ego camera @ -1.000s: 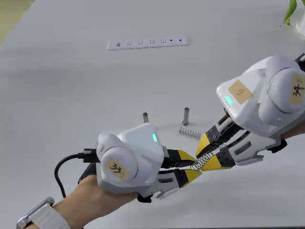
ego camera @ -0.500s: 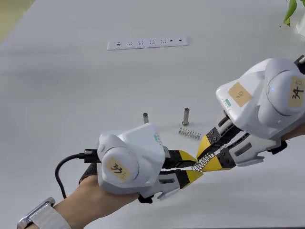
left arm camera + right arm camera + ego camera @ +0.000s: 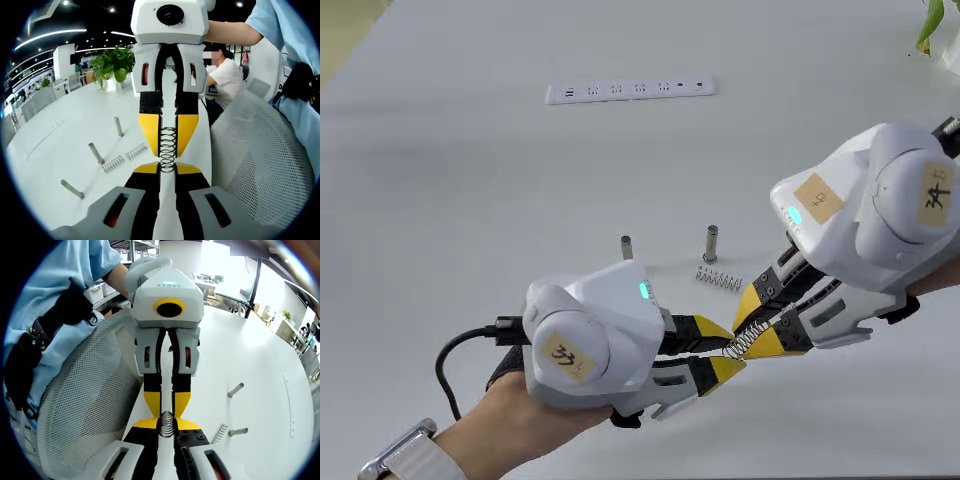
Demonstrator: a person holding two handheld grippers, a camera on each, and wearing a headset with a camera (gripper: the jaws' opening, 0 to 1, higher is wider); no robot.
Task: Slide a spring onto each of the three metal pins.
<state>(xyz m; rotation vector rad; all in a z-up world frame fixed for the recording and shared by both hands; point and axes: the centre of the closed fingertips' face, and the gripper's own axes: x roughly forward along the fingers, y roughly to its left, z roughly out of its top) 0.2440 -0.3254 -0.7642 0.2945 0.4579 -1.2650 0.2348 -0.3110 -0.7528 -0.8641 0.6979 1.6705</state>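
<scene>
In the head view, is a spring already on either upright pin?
No, one pin and the other pin both stand bare, with a loose spring lying beside them.

Head view looks down on left gripper (image 3: 726,350) and right gripper (image 3: 753,327); their close views face each other, sharing the spring (image 3: 167,149).

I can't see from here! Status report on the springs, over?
Left tongs, right tongs both shut on one spring. Pins bare. Spare spring beside them. Nothing in the way.
</scene>
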